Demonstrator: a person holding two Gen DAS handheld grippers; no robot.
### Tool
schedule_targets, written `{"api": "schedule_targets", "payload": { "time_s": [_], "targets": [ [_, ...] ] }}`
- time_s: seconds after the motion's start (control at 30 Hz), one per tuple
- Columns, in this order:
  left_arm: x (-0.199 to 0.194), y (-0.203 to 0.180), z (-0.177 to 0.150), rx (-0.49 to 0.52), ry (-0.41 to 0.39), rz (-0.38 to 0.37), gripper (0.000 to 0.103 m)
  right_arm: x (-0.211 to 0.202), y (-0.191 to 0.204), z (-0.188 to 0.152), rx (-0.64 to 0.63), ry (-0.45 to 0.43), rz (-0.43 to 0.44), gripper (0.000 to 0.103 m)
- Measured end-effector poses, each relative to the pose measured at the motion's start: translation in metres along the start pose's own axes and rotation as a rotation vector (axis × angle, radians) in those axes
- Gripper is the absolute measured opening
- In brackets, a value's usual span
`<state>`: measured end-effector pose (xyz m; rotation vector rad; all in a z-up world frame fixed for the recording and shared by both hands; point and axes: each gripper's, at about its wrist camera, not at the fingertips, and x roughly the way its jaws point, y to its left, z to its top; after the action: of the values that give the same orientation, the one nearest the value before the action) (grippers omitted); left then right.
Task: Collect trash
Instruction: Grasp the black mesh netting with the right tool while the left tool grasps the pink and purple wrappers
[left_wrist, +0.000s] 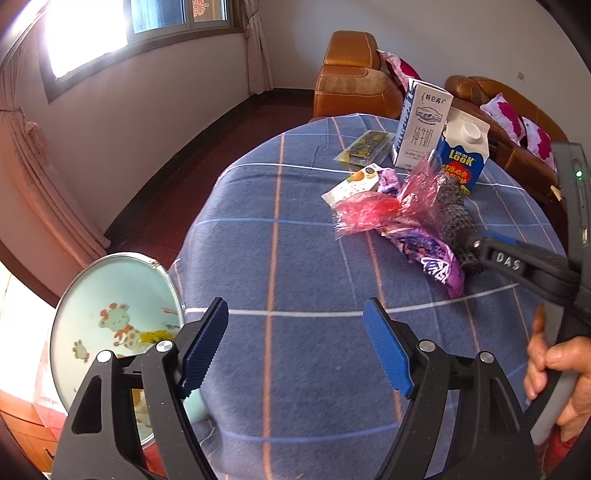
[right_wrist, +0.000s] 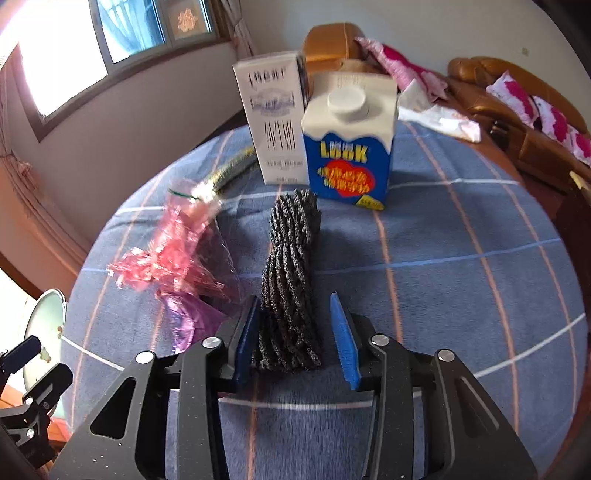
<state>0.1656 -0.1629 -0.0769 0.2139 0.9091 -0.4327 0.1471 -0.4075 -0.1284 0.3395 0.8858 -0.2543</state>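
Table, blue plaid cloth: bears all trash.
Two cartons, white and blue: upright at the far side; a careless sweep could topple them.
Grey rope bundle: lies between the right gripper pads, left pad touching, right pad apart; may slip sideways.
Pink cellophane: just beside, could snag.
Left gripper: wide apart, empty.

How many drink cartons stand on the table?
2: a tall white milk carton at the far side, and a blue capped carton beside it on its right. None seems hidden.
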Motion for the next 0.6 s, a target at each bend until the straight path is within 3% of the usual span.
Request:
{"api": "schedule_targets", "payload": {
  "time_s": [0.13,0.27,0.6],
  "targets": [
    [0.01,-0.014,0.007,-0.002,0.01,-0.013,0.074,-0.001,0.0,-0.002,-0.035,0.009,0.059,0.021],
    [0.017,-0.03,0.014,-0.011,0.013,-0.034,0.074,-0.02,-0.014,-0.006,-0.023,-0.012,0.074,0.019],
    [0.033,-0.082,0.035,-0.09,0.006,-0.113,0.073,-0.068,-0.064,-0.012,-0.001,-0.115,-0.011,0.019]
  ]
}}
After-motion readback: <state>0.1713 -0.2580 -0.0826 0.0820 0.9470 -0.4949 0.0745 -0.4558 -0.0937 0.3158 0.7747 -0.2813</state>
